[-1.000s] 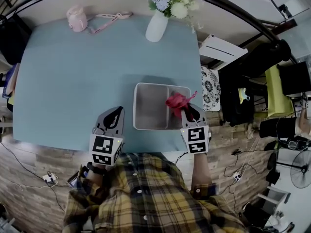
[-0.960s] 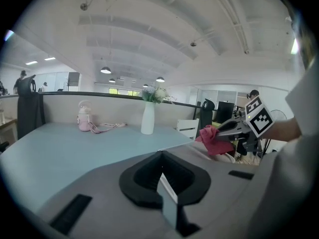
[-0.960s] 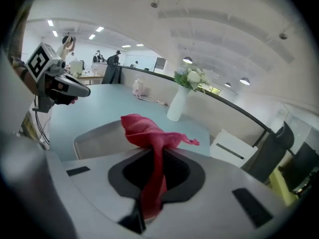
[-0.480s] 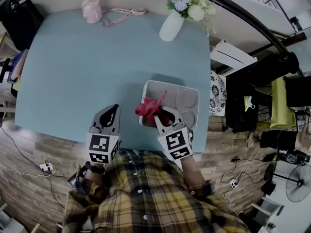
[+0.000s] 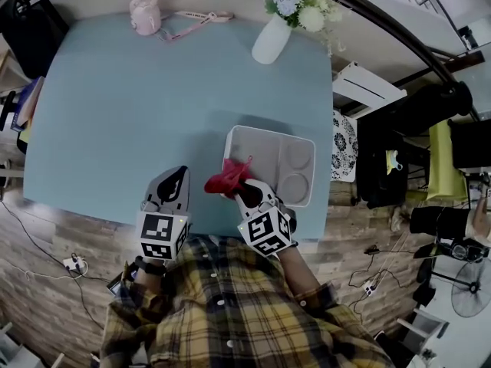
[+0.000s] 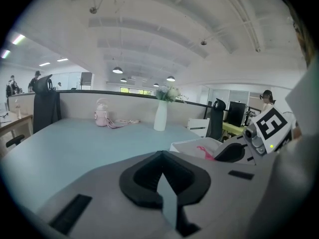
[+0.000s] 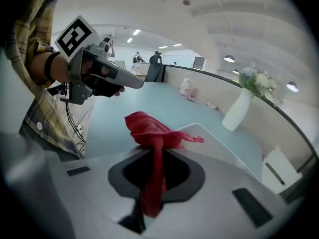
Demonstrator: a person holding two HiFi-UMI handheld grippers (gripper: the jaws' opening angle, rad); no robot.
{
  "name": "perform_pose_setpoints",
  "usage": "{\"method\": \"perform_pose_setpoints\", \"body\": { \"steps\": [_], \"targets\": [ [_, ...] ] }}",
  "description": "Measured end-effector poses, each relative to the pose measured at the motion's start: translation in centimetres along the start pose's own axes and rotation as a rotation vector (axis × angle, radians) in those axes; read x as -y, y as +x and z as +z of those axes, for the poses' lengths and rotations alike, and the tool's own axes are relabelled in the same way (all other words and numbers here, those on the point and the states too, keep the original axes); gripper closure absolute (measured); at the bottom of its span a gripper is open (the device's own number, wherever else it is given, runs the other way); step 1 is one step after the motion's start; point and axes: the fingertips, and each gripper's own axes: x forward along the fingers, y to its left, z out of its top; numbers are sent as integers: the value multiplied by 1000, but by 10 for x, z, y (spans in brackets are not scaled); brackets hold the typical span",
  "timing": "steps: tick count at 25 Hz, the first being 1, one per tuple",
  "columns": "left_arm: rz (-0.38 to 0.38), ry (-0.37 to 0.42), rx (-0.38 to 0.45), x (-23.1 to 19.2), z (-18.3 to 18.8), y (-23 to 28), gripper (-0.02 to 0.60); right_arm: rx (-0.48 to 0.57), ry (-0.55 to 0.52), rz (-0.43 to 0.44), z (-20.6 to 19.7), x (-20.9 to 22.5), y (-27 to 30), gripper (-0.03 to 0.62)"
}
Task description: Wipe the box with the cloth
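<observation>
Cloth [image 5: 225, 181] in fingers of right gripper [image 5: 244, 193], bunched over box [image 5: 265, 153] (near corner)

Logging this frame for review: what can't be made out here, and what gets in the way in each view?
- Head view: whether the cloth touches the box. The cloth and the right gripper cover the box's near corner.
- Left gripper view: the inside of the box. Only its rim shows, and the right gripper blocks the rest.
- Right gripper view: most of the box, hidden behind the cloth and the gripper body.
- Left gripper view: the distant people are too small to make out.
</observation>
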Motion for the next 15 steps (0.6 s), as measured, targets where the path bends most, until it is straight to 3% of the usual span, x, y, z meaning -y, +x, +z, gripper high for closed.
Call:
{"method": "perform_pose_setpoints", "body": {
  "steps": [15],
  "targets": [
    [-106,49,-7,40,7,31,588,-64,99,-182,-57,48,-37,549]
  ]
}}
